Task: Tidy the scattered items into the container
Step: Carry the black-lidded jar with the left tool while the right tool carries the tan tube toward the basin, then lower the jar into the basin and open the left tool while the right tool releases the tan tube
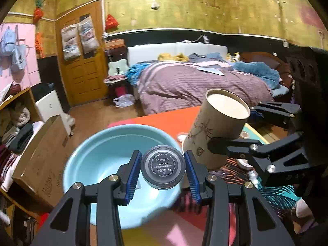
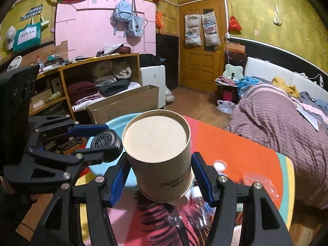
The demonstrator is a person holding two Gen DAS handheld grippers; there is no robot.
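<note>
My left gripper [image 1: 163, 169] pinches a small, rigid powder compact [image 1: 163, 167] above the blue basin [image 1: 98, 155]; my right gripper [image 2: 162, 181] clamps a light, crushable cardboard tube [image 2: 158, 155] mid-body.

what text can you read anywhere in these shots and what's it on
"5G12B15" – powder tin, held in the left claw
"CARSLAN" – same tin
"1g", after Chinese characters – same tin
"BLACK MAGNET MAKE-UP POWDER" – around the tin's rim
"COLXI" – green bag on the wall
Black wall sign: Chinese, too small to read
Paper tube in the right claw: print too blurred
</note>
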